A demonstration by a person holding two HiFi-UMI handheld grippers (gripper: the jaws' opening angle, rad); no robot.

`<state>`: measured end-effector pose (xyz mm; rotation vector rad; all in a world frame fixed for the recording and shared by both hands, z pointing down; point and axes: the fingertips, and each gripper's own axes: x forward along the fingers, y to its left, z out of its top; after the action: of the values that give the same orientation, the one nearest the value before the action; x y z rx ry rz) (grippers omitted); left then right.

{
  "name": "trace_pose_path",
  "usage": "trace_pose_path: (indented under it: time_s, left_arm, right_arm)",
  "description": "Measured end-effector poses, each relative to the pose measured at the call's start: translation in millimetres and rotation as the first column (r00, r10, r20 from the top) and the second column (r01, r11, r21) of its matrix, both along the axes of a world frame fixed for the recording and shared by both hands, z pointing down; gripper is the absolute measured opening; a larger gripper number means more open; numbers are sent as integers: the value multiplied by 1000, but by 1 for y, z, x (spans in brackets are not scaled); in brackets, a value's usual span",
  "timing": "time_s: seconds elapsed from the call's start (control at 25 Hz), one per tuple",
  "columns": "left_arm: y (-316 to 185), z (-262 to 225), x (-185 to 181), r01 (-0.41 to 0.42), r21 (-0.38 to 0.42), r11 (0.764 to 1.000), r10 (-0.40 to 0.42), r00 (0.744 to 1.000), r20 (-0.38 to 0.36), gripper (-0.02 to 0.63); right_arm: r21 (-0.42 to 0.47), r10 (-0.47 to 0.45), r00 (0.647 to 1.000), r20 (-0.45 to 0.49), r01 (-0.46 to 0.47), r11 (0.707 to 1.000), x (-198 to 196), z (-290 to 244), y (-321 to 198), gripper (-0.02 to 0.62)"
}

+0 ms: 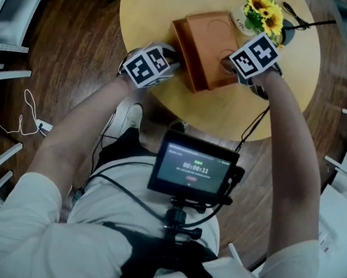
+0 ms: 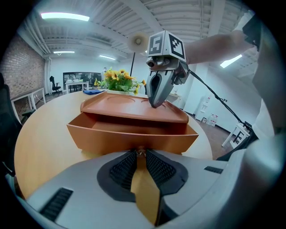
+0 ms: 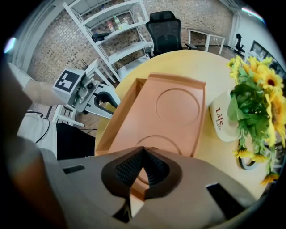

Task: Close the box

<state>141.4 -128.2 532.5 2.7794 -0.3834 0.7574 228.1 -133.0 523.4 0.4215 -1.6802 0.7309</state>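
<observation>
On the round pale wooden table (image 1: 150,14): orange-brown rectangular box (image 2: 129,136), matching tilted lid (image 2: 134,107) half covering it, bare interior showing through the gap. Left gripper (image 2: 140,154) closed, tips at box front wall; right gripper (image 3: 142,152) closed, tips pressing on lid. Beside box, white ceramic pot (image 3: 225,120) holding yellow sunflowers (image 3: 259,89).

1. Bright, even indoor light; ceiling strip lights (image 2: 65,16) glare white in the left gripper view.
2. Both gripper views bend strongly, corners black.
3. Head view sharp; shadows on the desk (image 1: 152,2) soft.
</observation>
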Motion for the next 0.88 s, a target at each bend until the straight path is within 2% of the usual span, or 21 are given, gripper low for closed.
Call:
trace_pose_path:
  time_s: [0.6, 0.88]
  left_arm:
    - [1, 1, 5, -11, 3, 1000, 11, 1000, -3, 63]
    - [-17, -5, 43, -19, -8, 1000, 19, 1000, 5, 62]
  right_arm:
    - [0, 2, 1000, 9, -2, 1000, -12, 2, 8, 0]
    - [-14, 7, 1000, 28, -6, 1000, 20, -3, -6, 0]
